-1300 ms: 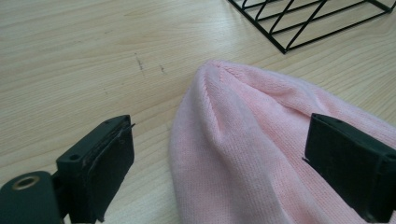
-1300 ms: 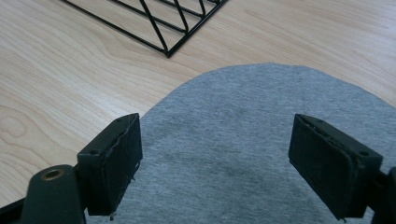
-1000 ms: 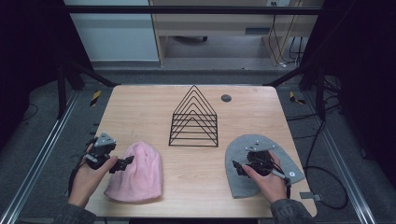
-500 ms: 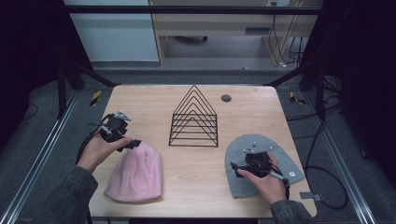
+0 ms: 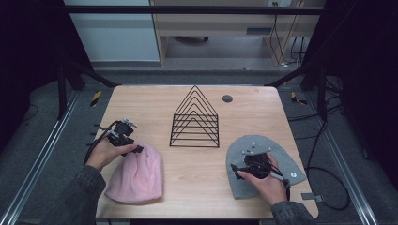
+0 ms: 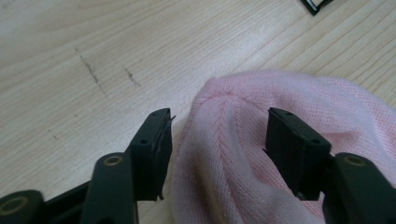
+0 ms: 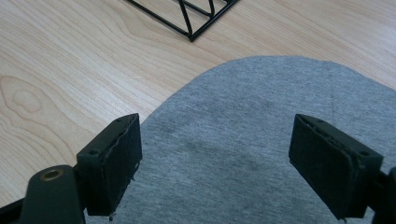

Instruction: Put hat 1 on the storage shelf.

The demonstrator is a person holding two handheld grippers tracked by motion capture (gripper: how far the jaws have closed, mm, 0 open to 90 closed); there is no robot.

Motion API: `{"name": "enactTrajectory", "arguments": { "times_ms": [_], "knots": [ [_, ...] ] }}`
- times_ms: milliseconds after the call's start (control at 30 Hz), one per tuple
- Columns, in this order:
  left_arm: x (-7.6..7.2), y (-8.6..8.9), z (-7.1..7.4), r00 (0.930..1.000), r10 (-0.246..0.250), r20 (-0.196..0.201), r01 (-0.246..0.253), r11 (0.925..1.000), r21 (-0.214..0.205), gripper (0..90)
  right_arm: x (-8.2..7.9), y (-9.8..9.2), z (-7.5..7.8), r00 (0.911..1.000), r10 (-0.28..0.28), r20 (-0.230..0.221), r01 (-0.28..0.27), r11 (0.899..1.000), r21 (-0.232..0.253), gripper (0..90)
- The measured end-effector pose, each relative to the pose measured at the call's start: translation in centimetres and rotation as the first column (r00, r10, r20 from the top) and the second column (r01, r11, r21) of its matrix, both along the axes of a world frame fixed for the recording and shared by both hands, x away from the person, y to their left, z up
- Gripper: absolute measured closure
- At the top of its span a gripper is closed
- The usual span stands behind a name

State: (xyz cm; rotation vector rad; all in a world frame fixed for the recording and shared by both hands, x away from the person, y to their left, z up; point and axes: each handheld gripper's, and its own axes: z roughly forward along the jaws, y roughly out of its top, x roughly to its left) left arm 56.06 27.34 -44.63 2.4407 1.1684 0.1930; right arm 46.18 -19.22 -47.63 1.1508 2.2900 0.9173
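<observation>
Hands come in from the near edge of a light wooden table (image 5: 187, 197), each holding a black gripper.

At the left, the left gripper (image 5: 133, 149) sits at the far tip of a pink knit beanie (image 5: 136, 176). In the left gripper view its jaws are spread, one on the bare wood and the other over the knit, with the beanie's rounded crown (image 6: 224, 100) between them; nothing is pinched. The beanie lies flat near the front left of the table. Its long axis runs from the near edge away toward the far side, crown pointing away from the person and leaning slightly to the left, wider open end nearest the person.

In the middle of the table stands a black wire rack (image 5: 195, 119) of nested triangular frames, peaks up, well apart from both hats.

At the right, a grey beanie (image 5: 291, 161) lies flat near the front right corner. Its rounded crown points away from the person and its open end faces the near edge, so its long axis also runs near to far. The right gripper (image 5: 241, 167) rests over its left part. In the right gripper view the jaws are wide apart above the grey cloth (image 7: 261, 140), gripping nothing, with a corner of the rack (image 7: 191, 18) beyond.

A small dark round disc (image 5: 227, 98) lies near the far edge, right of the rack's peak.
</observation>
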Motion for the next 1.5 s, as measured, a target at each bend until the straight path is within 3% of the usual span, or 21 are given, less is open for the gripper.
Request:
{"name": "enactTrajectory", "arguments": {
  "times_ms": [133, 233, 333, 400, 500, 600, 767, 800, 833, 900, 933, 1033, 1067, 1100, 1300, 1367, 1433, 1467, 1500],
  "knots": [
    [0.0, 0.0, -0.4, 0.9999, -0.009, -0.014, 0.009, 0.9999, -0.013, 50.7, 0.0, 0.0, -0.1, 1.0, 0.0, -0.004, 0.0, 1.0, 0.0, 17.6],
    [-0.2, 0.1, -0.5, 0.9998, -0.007, -0.019, 0.007, 0.9996, -0.029, 65.2, 0.1, -0.1, -0.1, 1.0, -0.001, 0.0, 0.001, 1.0, 0.001, 17.7],
    [-0.7, 0.1, -0.5, 0.9999, -0.013, -0.008, 0.013, 0.9991, -0.041, 74.1, 0.1, -0.1, 0.0, 1.0, -0.004, -0.004, 0.004, 1.0, 0.003, 17.8],
    [-1.2, 0.0, -0.3, 0.9997, -0.014, 0.02, 0.015, 0.9992, -0.037, 76.7, 0.1, -0.1, 0.0, 1.0, -0.004, -0.002, 0.004, 1.0, 0.004, 17.8],
    [-2.4, -0.2, 0.6, 0.9979, -0.009, 0.064, 0.013, 0.998, -0.063, 78.0, 0.1, -0.1, 0.0, 1.0, -0.004, 0.002, 0.004, 1.0, -0.001, 17.8],
    [-4.0, -0.5, 2.3, 0.9909, -0.019, 0.133, 0.029, 0.9967, -0.075, 78.6, 0.0, -0.1, 0.0, 1.0, -0.008, 0.005, 0.008, 1.0, 0.001, 17.8],
    [-7.1, -0.8, 5.4, 0.9689, -0.022, 0.246, 0.054, 0.9912, -0.121, 79.2, 0.0, -0.1, 0.1, 0.9998, -0.015, 0.013, 0.015, 1.0, 0.005, 19.0],
    [-7.1, -0.8, 5.4, 0.9689, -0.022, 0.246, 0.054, 0.9912, -0.121, 79.2, 0.0, -0.1, 0.1, 0.9998, -0.015, 0.013, 0.015, 1.0, 0.005, 19.0],
    [-8.4, -1.0, 7.0, 0.9572, -0.027, 0.288, 0.067, 0.9895, -0.128, 79.3, 0.0, 0.0, 0.1, 0.9996, -0.016, 0.022, 0.016, 1.0, 0.007, 19.5],
    [-9.4, -1.2, 8.2, 0.9459, -0.032, 0.323, 0.081, 0.9871, -0.138, 79.4, -0.1, -0.1, 0.1, 0.9997, -0.015, 0.021, 0.015, 1.0, 0.015, 20.9],
    [-9.4, -1.2, 8.2, 0.9459, -0.032, 0.323, 0.081, 0.9871, -0.138, 79.4, -0.1, -0.1, 0.2, 0.9995, -0.013, 0.028, 0.012, 1.0, 0.013, 21.3],
    [-10.6, -1.7, 10.3, 0.9235, -0.032, 0.382, 0.101, 0.9815, -0.162, 79.5, -0.2, -0.2, 0.3, 0.9993, -0.015, 0.033, 0.014, 1.0, 0.019, 21.7],
    [-10.8, -1.8, 10.7, 0.9189, -0.035, 0.393, 0.106, 0.9814, -0.16, 79.7, -0.3, -0.2, 0.4, 0.999, -0.015, 0.042, 0.014, 1.0, 0.026, 22.8],
    [-11.1, -2.0, 11.5, 0.9093, -0.038, 0.414, 0.114, 0.9803, -0.161, 79.8, -0.3, -0.2, 0.5, 0.9988, -0.016, 0.045, 0.015, 1.0, 0.027, 23.1],
    [-11.0, -2.2, 13.9, 0.8873, -0.033, 0.46, 0.127, 0.9761, -0.176, 80.0, -0.5, 0.0, 0.9, 0.9973, 0.0, 0.073, -0.003, 0.999, 0.04, 24.6],
    [-10.9, -2.3, 14.5, 0.8809, -0.03, 0.472, 0.123, 0.9782, -0.167, 79.9, -0.7, 0.3, 1.3, 0.9961, 0.001, 0.089, -0.006, 0.999, 0.048, 24.9],
    [-10.5, -2.4, 15.5, 0.8703, -0.025, 0.492, 0.129, 0.9756, -0.178, 80.0, -0.9, 0.6, 1.8, 0.9937, 0.014, 0.111, -0.021, 0.998, 0.061, 25.4],
    [-10.5, -2.4, 15.5, 0.8703, -0.025, 0.492, 0.129, 0.9756, -0.178, 80.0, -1.1, 0.9, 2.3, 0.9911, 0.018, 0.132, -0.028, 0.997, 0.074, 26.3],
    [-10.2, -2.5, 16.2, 0.8658, -0.016, 0.5, 0.125, 0.9746, -0.185, 80.0, -1.2, 1.2, 2.8, 0.9889, 0.028, 0.146, -0.04, 0.996, 0.082, 26.6]
  ]
}}
